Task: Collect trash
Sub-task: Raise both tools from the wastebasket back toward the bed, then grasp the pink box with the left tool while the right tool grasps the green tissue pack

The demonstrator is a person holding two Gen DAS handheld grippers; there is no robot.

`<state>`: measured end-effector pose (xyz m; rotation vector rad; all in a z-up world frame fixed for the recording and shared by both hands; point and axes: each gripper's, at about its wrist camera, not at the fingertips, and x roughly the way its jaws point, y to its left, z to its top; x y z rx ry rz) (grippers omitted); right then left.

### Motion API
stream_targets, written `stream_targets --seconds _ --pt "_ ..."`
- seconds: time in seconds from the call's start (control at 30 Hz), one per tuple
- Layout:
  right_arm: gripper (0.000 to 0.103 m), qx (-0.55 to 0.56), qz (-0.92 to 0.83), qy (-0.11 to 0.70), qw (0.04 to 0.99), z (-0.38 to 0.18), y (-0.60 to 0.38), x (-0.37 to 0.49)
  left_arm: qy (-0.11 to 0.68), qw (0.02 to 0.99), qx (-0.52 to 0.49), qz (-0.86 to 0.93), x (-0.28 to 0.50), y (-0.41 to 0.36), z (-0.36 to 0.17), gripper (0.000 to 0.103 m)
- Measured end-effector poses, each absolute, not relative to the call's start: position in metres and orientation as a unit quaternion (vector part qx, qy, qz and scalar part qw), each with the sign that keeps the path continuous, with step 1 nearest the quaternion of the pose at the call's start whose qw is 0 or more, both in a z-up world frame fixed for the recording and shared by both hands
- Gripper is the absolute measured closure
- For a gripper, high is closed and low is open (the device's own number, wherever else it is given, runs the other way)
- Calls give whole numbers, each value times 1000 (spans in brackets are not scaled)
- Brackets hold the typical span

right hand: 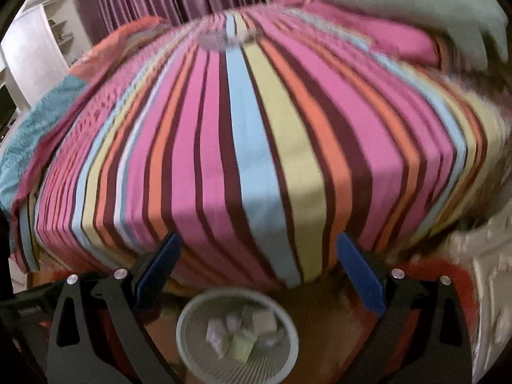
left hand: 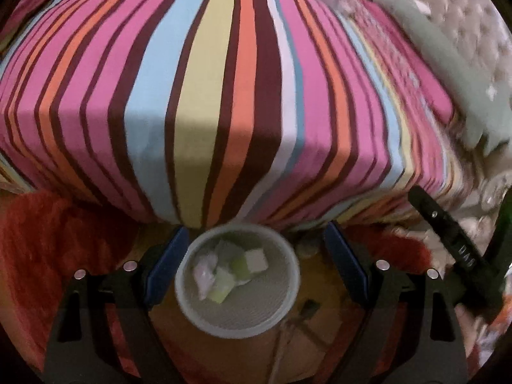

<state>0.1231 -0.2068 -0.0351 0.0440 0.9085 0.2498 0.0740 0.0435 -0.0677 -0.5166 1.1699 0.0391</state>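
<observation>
Right gripper (right hand: 256,249) jaws wide apart, nothing between them; I see the white mesh bin (right hand: 237,336) on the floor below, crumpled paper scraps (right hand: 243,329) inside; striped bedspread (right hand: 256,128) fills the view beyond; frame is motion-blurred.

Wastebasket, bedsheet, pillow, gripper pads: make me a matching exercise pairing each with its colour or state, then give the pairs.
Column 1:
1. mesh wastebasket
2. bedsheet
3. pillow
4. left gripper pads

Column 2:
A. pale green, at the bed's far end
B. dark blue, standing wide apart
C. multicoloured stripes
D. on the floor below the bed's edge, holding crumpled paper scraps

Pairs: 1-D, 2-C, 3-A, 4-B
</observation>
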Motion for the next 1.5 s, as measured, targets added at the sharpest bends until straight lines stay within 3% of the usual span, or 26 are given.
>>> stream_targets --seconds 0.4,1.5 --pt "10 11 135 394 909 -8 -206 189 514 821 -244 51 163 41 -23 18" --pt "10 -58 144 367 917 -2 -189 344 488 828 -269 69 386 25 23 18"
